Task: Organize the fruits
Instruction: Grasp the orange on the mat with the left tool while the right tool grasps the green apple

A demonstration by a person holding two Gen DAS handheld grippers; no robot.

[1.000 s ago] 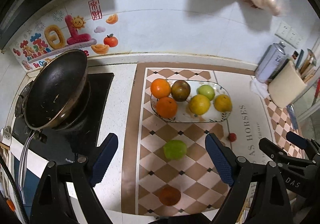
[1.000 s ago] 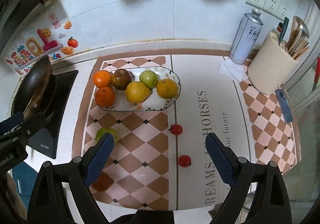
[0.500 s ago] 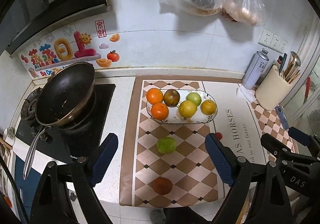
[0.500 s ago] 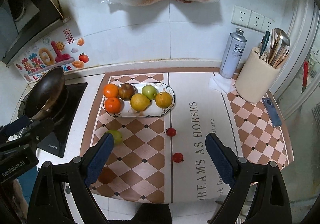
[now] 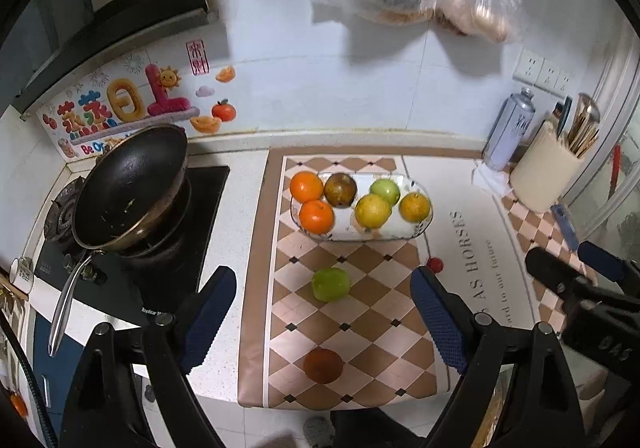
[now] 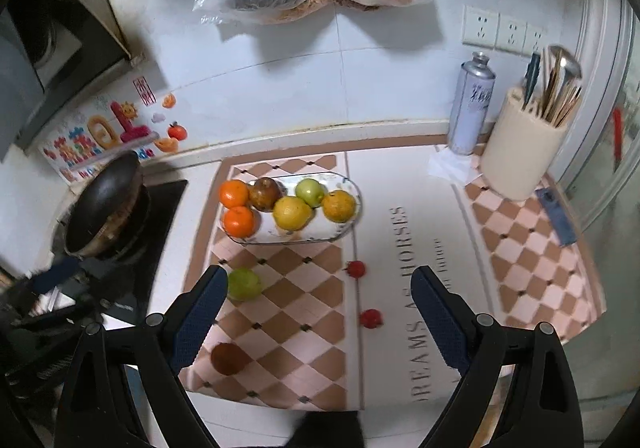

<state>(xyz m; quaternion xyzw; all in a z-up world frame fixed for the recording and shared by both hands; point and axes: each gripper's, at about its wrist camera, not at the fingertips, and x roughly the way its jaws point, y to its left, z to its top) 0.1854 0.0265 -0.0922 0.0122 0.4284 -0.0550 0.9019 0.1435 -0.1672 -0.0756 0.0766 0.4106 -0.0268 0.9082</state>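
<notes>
White tiled wall (image 6: 360,88), checkered mat (image 6: 304,308)

The mat (image 5: 360,328) is checked in brown and pale pink with small black diamonds, framed by a brown border; its right part is cream with dark lettering. The plate (image 5: 400,234) is white. On it lie two bright oranges (image 5: 306,186), a dark brown fruit (image 5: 340,190), a green apple (image 5: 385,192), a yellow lemon (image 5: 373,210) and a yellow-orange fruit (image 5: 415,206). On the mat are a green fruit (image 5: 330,284), a brown fruit (image 5: 323,365) and two red tomatoes (image 6: 355,269). The pan (image 5: 128,184) is black. The worktop (image 5: 240,216) is speckled white. Both gripper pads (image 5: 210,314) are dark blue.
</notes>
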